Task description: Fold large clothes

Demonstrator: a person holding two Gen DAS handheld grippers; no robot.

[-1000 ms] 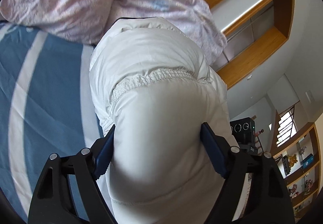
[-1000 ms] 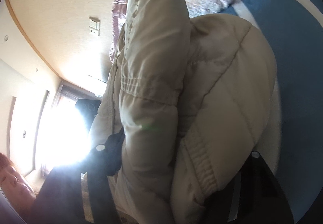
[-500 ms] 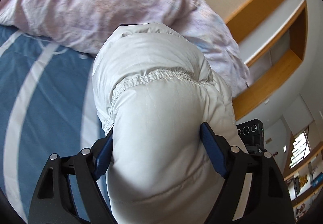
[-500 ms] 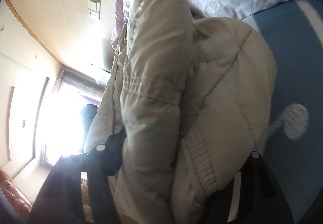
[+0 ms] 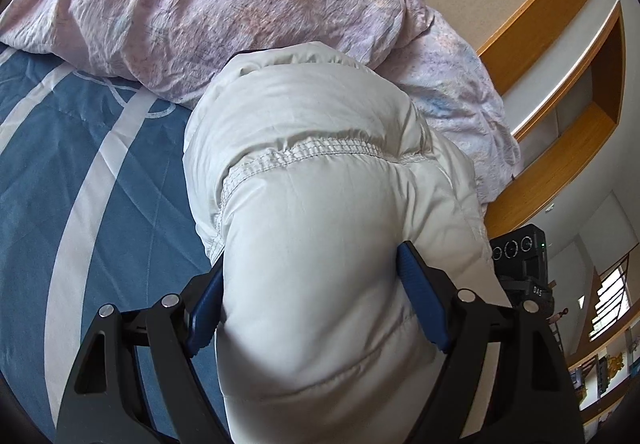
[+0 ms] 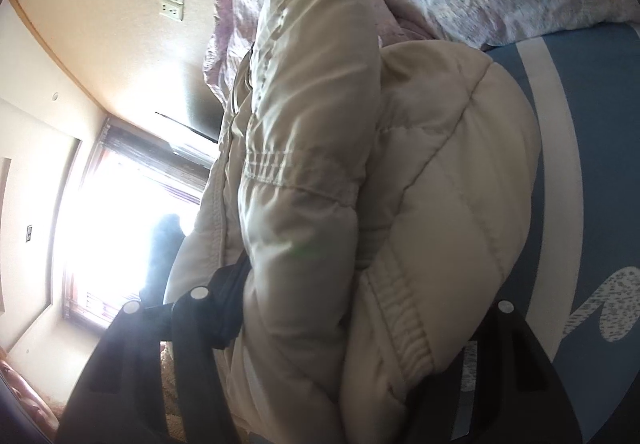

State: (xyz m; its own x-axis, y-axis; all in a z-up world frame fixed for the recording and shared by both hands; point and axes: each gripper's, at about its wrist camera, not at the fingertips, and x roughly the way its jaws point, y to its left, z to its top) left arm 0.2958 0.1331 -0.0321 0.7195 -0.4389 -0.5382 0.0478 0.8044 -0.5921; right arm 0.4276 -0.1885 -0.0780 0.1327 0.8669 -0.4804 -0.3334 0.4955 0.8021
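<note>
Left wrist view: your left tongs pinch a thick bundle of the white puffer jacket, held over the bed just short of the pink duvet. Folding looks well advanced; laying down remains.

Right wrist view: your right tongs clamp the jacket's doubled layers. No containers in view.

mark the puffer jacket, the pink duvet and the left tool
puffer jacket (image 5: 328, 244), left wrist view, bulging panel below elastic seam
pink duvet (image 5: 224, 3), left wrist view, crumpled top
left tool (image 5: 312, 300), left wrist view, midway between blue pads
</note>
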